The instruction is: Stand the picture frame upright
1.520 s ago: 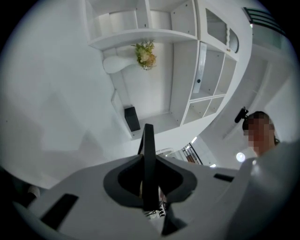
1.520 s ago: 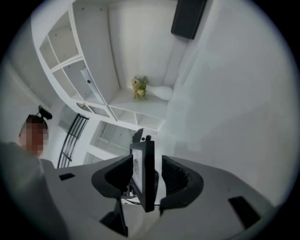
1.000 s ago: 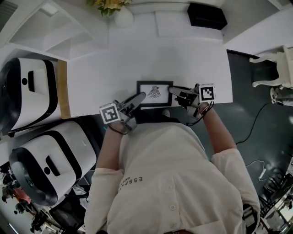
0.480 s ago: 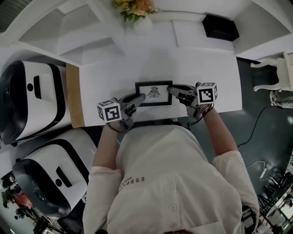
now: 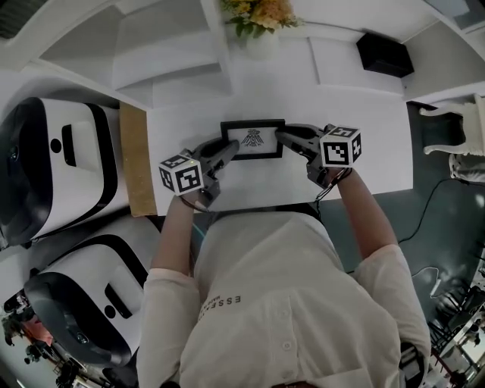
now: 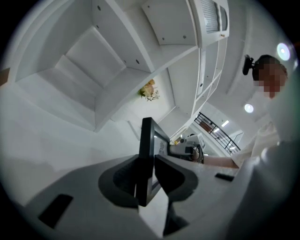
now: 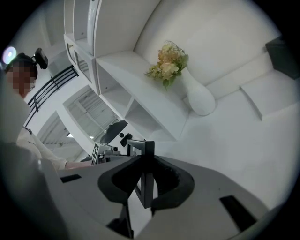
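A black picture frame (image 5: 252, 140) with a small dark drawing stands on edge on the white table (image 5: 364, 151), between both grippers. My left gripper (image 5: 229, 149) has the frame's left edge (image 6: 146, 154) between its jaws; the jaws are opening and a thin gap shows beside the frame. At the other end, my right gripper (image 5: 281, 137) is shut on the frame's right edge (image 7: 146, 185). Each gripper view shows the frame edge-on and vertical, with the other gripper beyond it.
A white vase of flowers (image 5: 261, 23) and a black box (image 5: 385, 54) stand at the table's back. A white shelf unit (image 5: 159, 53) lies back left, a wooden board (image 5: 136, 159) at the table's left edge. White-and-black machines (image 5: 45, 167) stand left.
Both grippers have carried the frame away from the table's front edge toward the middle. The frame looks shorter from above, so it is tipped more upright.
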Demonstrator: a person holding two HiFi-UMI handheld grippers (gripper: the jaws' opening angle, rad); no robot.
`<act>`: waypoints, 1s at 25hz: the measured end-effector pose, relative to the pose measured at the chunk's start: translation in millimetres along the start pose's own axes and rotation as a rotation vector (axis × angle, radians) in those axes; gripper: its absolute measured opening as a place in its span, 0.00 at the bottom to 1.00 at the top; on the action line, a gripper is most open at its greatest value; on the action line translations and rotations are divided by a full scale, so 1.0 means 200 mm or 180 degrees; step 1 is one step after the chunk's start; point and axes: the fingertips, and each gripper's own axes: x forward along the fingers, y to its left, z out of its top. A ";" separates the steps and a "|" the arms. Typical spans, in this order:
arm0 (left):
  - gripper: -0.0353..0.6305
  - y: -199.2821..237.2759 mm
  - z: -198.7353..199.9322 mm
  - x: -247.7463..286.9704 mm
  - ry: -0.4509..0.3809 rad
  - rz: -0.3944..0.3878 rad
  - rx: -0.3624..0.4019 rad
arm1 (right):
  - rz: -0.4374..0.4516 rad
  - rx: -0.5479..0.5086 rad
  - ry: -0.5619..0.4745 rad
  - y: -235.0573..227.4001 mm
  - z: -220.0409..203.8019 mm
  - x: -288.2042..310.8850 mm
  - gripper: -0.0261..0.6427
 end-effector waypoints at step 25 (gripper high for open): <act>0.21 0.61 0.31 0.02 -0.0051 0.0523 0.0916 | -0.1211 -0.0851 -0.0119 -0.38 0.25 0.52 0.16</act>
